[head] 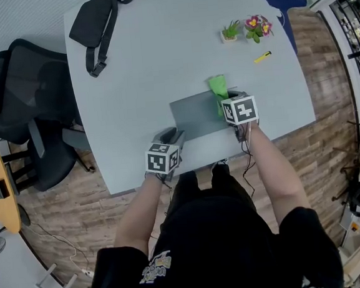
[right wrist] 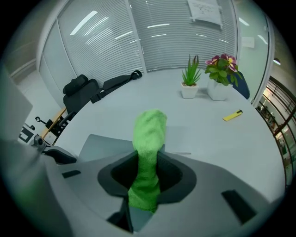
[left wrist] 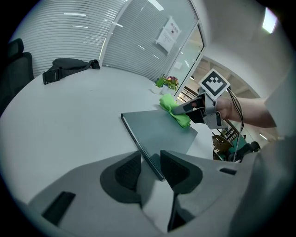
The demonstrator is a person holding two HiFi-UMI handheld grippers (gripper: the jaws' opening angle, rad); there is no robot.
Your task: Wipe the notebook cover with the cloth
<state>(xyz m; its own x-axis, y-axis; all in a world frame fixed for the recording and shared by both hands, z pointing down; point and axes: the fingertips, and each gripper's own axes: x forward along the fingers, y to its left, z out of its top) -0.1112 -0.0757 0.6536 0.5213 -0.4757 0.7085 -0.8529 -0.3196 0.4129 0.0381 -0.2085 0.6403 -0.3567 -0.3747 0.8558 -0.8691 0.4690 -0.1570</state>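
In the head view the right gripper and its marker cube cover the near end of the bright green cloth and the right edge of the flat grey notebook. In the left gripper view that notebook's near edge runs behind the fingers of the left gripper. The small yellow object on the pale grey desk is too small to identify. The print on the white posted sheet is unreadable. The black office chair is cut off at the left.

Your head view looks steeply down on the table from high above. The left gripper view sits low, close along the notebook toward the cloth; the right gripper view faces the potted plants. All three share notebook and cloth.
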